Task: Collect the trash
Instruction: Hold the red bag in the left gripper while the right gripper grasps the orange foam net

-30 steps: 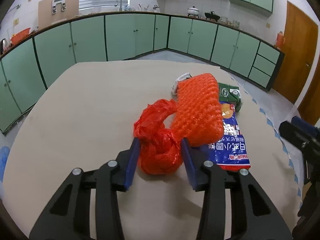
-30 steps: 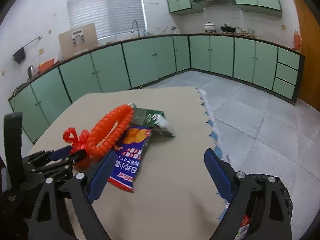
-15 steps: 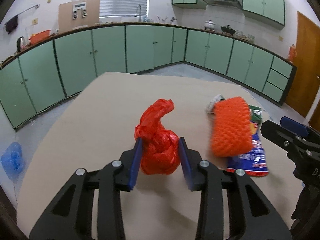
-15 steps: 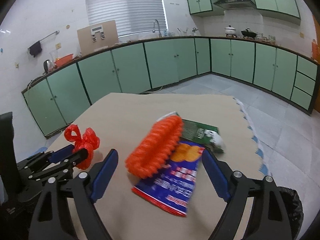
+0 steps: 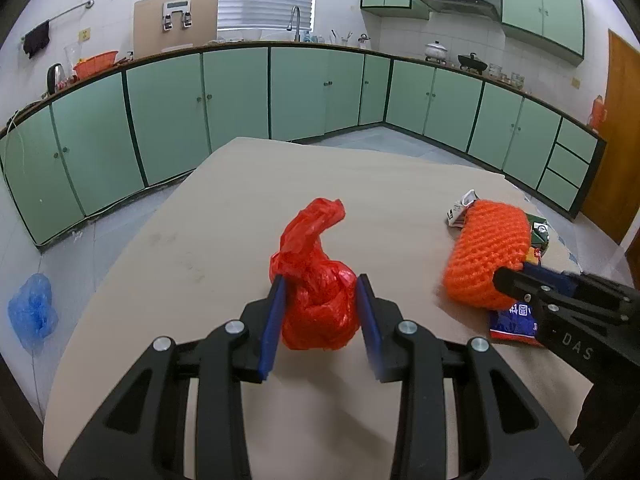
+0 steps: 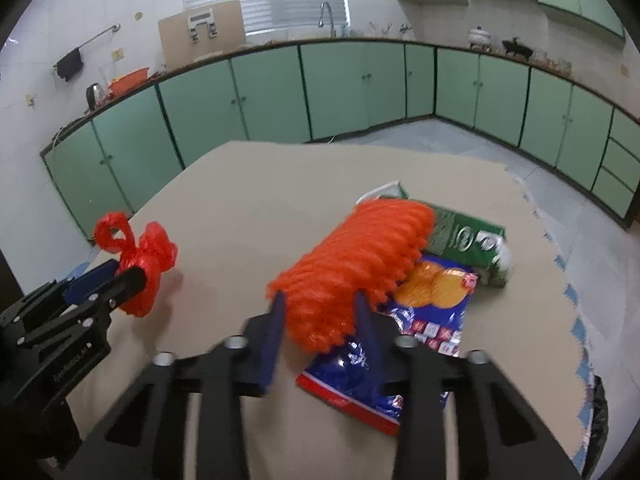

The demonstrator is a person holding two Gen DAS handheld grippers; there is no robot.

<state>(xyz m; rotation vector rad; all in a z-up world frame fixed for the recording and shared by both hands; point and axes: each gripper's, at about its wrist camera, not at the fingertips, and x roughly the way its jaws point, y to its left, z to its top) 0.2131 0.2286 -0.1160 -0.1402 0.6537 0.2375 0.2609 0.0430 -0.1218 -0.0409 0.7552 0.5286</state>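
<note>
A knotted red plastic bag sits between the blue pads of my left gripper, which is shut on it just above the beige table. In the right wrist view the same red bag is at the left in the left gripper. An orange foam net lies on a blue snack packet. The jaws of my right gripper are closing on the net's near end, pads touching it. In the left wrist view the orange net is at the right, with the right gripper on it.
A green packet with a white crumpled scrap lies behind the net. A black bin bag hangs off the table's right edge. A blue plastic bag lies on the floor at the left. Green cabinets line the walls.
The left gripper carried the red bag leftward, away from the orange net. The right gripper moved in over the net and its wide jaws narrowed onto the net's near end.
</note>
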